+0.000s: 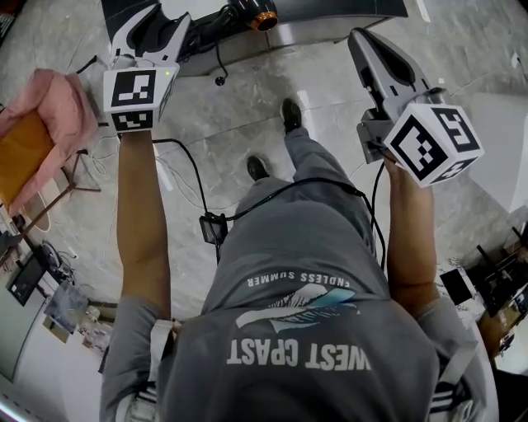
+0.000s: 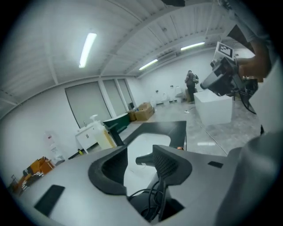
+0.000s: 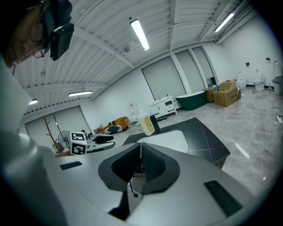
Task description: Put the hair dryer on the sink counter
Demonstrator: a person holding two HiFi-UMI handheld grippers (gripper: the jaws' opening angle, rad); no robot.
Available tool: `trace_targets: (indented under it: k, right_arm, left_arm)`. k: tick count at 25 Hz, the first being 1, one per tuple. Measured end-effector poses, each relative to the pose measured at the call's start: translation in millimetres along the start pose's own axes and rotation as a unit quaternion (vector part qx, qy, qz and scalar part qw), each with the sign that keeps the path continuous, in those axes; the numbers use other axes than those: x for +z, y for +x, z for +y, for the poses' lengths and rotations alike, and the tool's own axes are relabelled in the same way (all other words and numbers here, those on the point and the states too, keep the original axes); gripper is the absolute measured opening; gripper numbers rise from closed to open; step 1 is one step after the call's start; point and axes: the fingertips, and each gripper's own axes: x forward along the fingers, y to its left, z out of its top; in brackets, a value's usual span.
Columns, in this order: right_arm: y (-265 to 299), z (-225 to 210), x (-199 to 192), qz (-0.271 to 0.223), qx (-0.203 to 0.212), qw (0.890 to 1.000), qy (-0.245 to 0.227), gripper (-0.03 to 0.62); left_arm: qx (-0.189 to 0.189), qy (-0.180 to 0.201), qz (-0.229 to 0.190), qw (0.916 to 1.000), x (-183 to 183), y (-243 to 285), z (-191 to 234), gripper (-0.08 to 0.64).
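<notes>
Person standing, shoes (image 1: 290,114) on the stone-tile floor (image 1: 330,99), both arms held out toward the sink counter (image 1: 330,15). Pink cloth (image 1: 49,107) is draped over something orange-brown off to the person's left. Left gripper (image 2: 138,155): fingers released, clear gap between the pads, nothing pinched, counter visible through the gap. Right gripper (image 3: 140,149): fingers clenched, pad tips meeting, nothing between them that I can make out. Both are raised and touch nothing. Hair dryer (image 1: 239,16) lies on the sink counter at its front edge, black body with a copper ring at one end, apart from both grippers. Its cord (image 1: 217,59) drops over the front edge, plug (image 1: 220,80) dangling above the floor. Past the dryer, a white basin (image 3: 170,140) is set in the dark top. A black faucet (image 3: 154,120) and a yellowish pump bottle (image 3: 146,123) stand at the back edge. Far back in the room: green bathtub (image 3: 192,100) and cardboard boxes (image 3: 226,96).
</notes>
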Motion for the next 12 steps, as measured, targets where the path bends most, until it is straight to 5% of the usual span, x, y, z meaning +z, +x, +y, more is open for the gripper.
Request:
trace_targets:
  k: [6,12]
  right_arm:
    - [-9,33,23,-0.025,0.033,0.999,-0.026,0.028]
    - [-19,77,47,-0.056,0.067,0.994,-0.069,0.028]
  left_arm:
    - [0.051,-0.045,-0.101,0.9926,55,-79,23,0.033]
    - [0.068,-0.097,-0.159,0.9801,86,-158,38,0.017]
